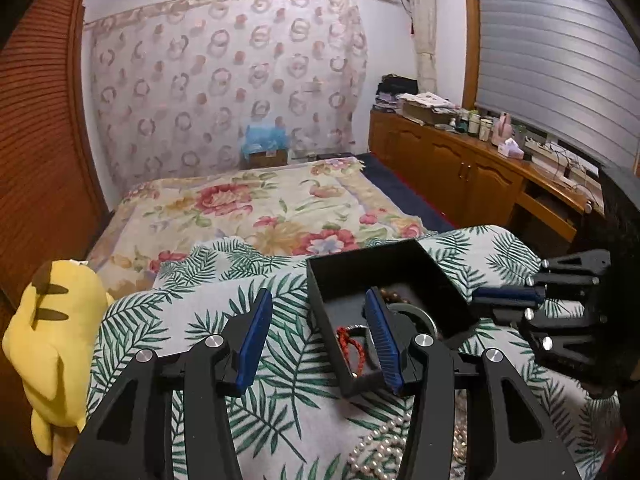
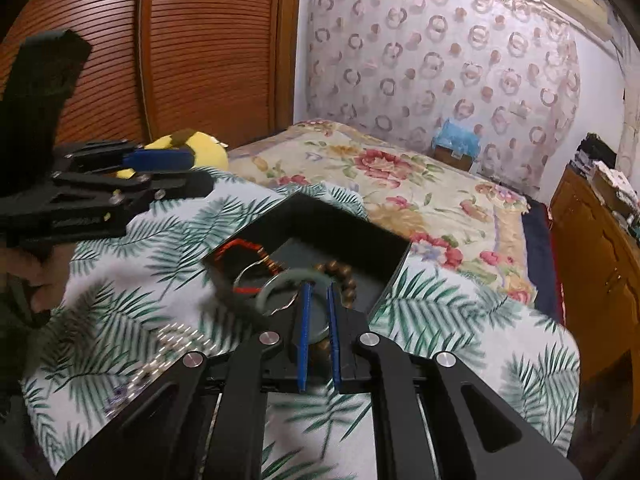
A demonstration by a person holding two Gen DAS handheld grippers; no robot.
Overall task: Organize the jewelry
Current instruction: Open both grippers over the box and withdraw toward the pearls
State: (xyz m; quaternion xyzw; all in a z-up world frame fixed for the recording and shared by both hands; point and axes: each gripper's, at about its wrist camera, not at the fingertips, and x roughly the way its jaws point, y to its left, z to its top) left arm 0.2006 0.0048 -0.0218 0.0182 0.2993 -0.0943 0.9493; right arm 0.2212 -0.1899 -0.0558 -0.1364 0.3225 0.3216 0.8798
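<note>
Jewelry is split between a black open box (image 1: 394,268) and the palm-leaf printed cover (image 1: 280,392) it stands on. Nearest in the left wrist view, a heap of white pearl strands (image 1: 380,452) lies loose on the cover, just in front of the box. Inside the box are four pieces: a red beaded bracelet (image 1: 354,350) at the near left corner, a thin silvery bangle (image 2: 256,276), a pale green jade bangle (image 2: 288,280) and a brown wooden-bead bracelet (image 2: 346,280) toward the right.

The left hand-held gripper (image 1: 320,312) stands partly open with nothing between its blue pads; its right finger hangs over the box, its left finger over the cover. The right hand-held gripper (image 2: 318,304) is nearly closed, and its narrow jaws reach into the box at the jade bangle; whether the pads pinch the ring cannot be told, since the view is blurred there.

One yellow plush toy (image 1: 56,332) lies at the left edge of the cover. Beyond it the bed (image 1: 256,208) stretches away under a floral quilt, with a dark blue sheet along its right side. A cardboard box under blue plastic (image 1: 266,148) sits at the far end of the bed. A slatted wooden door (image 1: 36,140) fills the left wall, a patterned curtain (image 1: 224,80) the far wall, and a cluttered wooden cabinet (image 1: 452,160) runs along the right under a grey blind (image 1: 552,48).
</note>
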